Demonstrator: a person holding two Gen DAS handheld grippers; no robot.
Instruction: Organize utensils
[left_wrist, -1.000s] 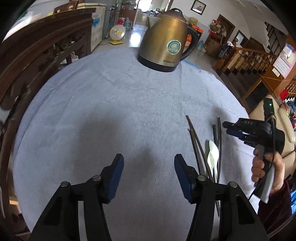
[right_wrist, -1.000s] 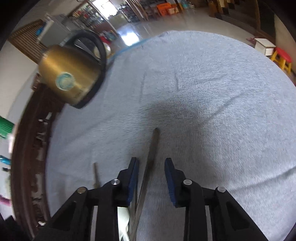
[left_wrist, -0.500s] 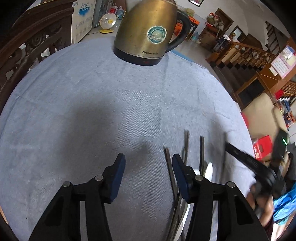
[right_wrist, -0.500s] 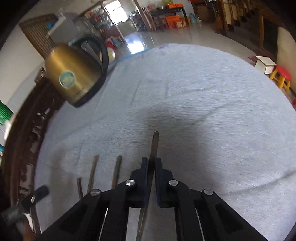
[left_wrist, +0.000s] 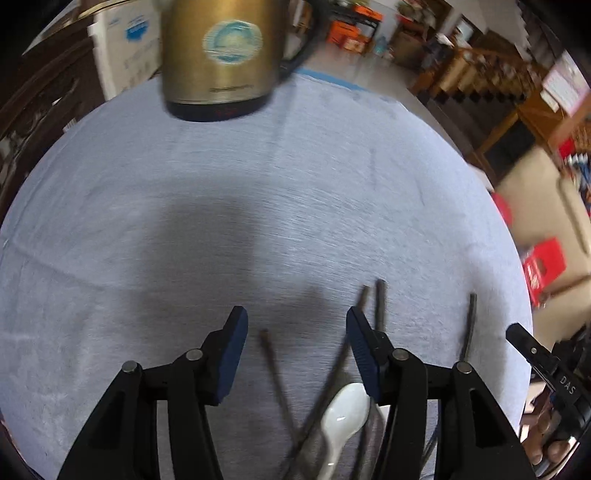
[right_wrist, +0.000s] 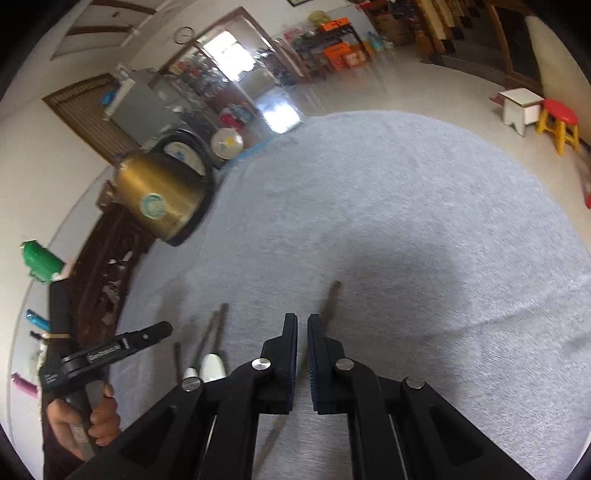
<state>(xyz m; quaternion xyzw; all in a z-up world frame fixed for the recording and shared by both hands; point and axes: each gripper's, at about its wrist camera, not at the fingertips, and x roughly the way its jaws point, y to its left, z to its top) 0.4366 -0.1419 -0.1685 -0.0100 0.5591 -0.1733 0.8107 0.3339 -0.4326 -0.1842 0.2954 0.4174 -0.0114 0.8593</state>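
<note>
Since half a second ago the right gripper (right_wrist: 302, 332) has let its jaws part a little: they were pressed on a dark chopstick (right_wrist: 330, 302), and now a narrow gap stands between the blue pads. The chopstick passes behind the right pad and comes out again below the jaws, so I cannot tell if it is held or already released onto the cloth. Meanwhile the left gripper (left_wrist: 293, 341) has come closer to the pile; the kettle (left_wrist: 221, 55) now fills the top of its view.

Its jaws are wide apart and hold nothing. One thin chopstick (left_wrist: 275, 373) lies on the grey tablecloth (left_wrist: 221, 221) between the pads, and the white spoon (left_wrist: 345, 413) lies just under the right pad, among more dark sticks that cross each other. One further stick (left_wrist: 467, 325) lies apart, toward the right gripper's side.

I judge that the task is at an early stage. No holder, tray or tidy row is visible in either view, and the utensils are loose and not parallel. Pairing the chopsticks, setting the spoon apart and lining all up remain to do.
</note>
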